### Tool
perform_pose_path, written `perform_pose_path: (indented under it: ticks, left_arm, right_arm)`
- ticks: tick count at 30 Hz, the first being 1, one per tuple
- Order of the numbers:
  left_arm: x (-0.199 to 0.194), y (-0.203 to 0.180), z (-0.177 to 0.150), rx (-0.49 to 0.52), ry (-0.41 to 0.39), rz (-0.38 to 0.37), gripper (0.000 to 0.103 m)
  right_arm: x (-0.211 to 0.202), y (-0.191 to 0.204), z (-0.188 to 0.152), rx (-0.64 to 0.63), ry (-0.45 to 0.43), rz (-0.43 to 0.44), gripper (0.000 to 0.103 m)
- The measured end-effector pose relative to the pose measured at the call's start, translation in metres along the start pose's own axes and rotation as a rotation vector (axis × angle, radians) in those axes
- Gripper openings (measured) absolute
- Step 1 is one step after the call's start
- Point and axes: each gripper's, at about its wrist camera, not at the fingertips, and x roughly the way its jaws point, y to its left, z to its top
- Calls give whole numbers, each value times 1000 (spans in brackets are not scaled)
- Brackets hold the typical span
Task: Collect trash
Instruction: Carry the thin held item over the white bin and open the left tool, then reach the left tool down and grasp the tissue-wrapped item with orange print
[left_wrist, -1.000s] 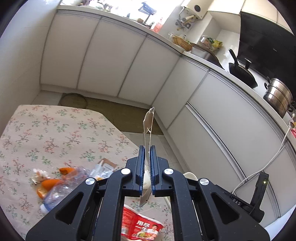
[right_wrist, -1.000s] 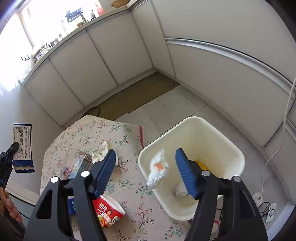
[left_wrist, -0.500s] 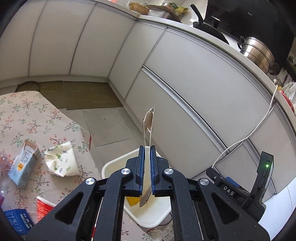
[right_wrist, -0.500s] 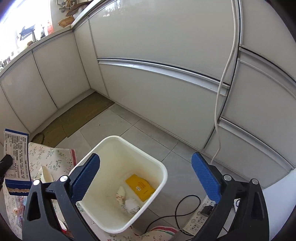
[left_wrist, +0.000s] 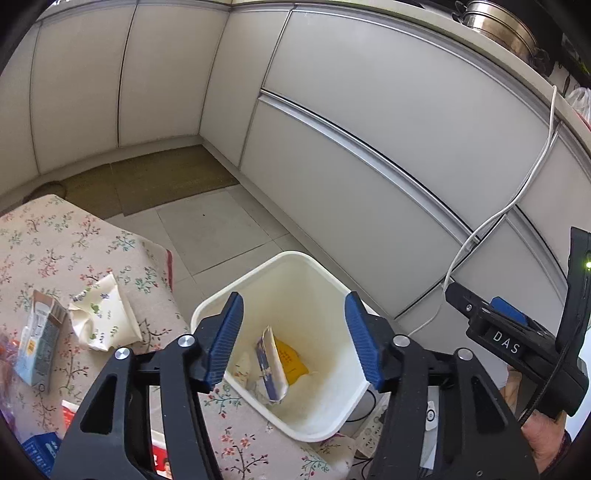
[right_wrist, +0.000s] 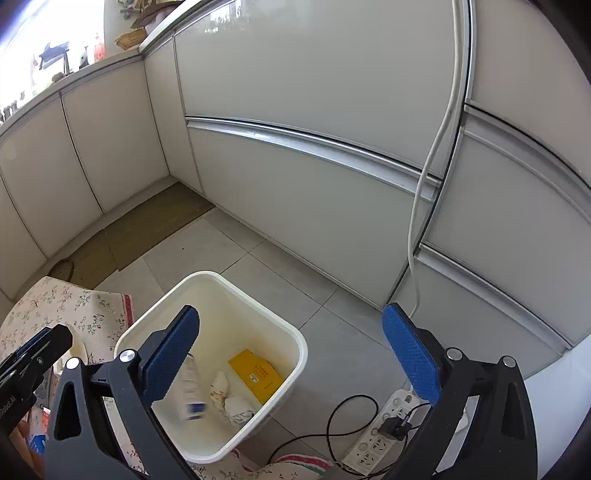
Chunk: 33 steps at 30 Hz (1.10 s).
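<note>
Half a second ago the left hand-held gripper (left_wrist: 293, 332) was pinching a flat blue-and-white carton over the bin; its jaws have just been opening, they now stand apart with nothing between them, and the carton (left_wrist: 271, 363) lies inside the white bin (left_wrist: 295, 258), leaning against the yellow packet (left_wrist: 291, 360). In the right wrist view it shows blurred (right_wrist: 190, 391), so it may not have settled yet. That piece of trash now counts as collected. The right hand-held gripper (right_wrist: 291, 354) hangs over the bin's far side, jaws at full width and empty, a second after it dropped its crumpled wad (right_wrist: 229, 397), which now sits on the bin floor.

From the left, what remains to collect lies on the desk (left_wrist: 55, 240) under a floral cloth: a small upright drink box (left_wrist: 38, 343), then a crushed paper cup (left_wrist: 101, 317) just beside it, and at the lower edge a blue box (left_wrist: 40, 448) and a red wrapper (left_wrist: 162, 459), both only partly in view. I judge the job is partway done, and both hands are free to go back to the desk.

The bin stands on the tiled floor against the desk's corner. Past it run pale kitchen cabinets (left_wrist: 369, 147), with a brown mat (left_wrist: 155, 184) in the corner. To the right a white cable (right_wrist: 432, 177) hangs down to a power strip (right_wrist: 384, 428) on the floor.
</note>
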Motion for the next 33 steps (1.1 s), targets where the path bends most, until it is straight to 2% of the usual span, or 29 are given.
perform_pose_path:
  ticks: [7,13,18,22,29,31,33]
  left_arm:
    - [-42,29,-1,-31,-29,138,70]
    - [-79,63,-8,-82,-41,261,87]
    - [-112,97,-16,-111,-50,369,90]
    - [-139,139,-23,-196,-42,422,90]
    - [-167,217,-43,-281,29,568,91]
    - [-171,245,-52,-330,64,586,91]
    - [-172,274,-64,-385,100,592,91]
  right_arm:
    - [-18,32,-5,-63,-40,40,96]
    - [-44,91,-18,-173,-63,126,96]
    - [-63,143,-34,-255,-76,182,96]
    - [-76,182,-46,-305,-74,238,96]
    - [-79,239,-67,-362,27,347,96]
    - [-77,252,-71,-348,80,386,96]
    - [-71,260,-76,-319,161,460,96]
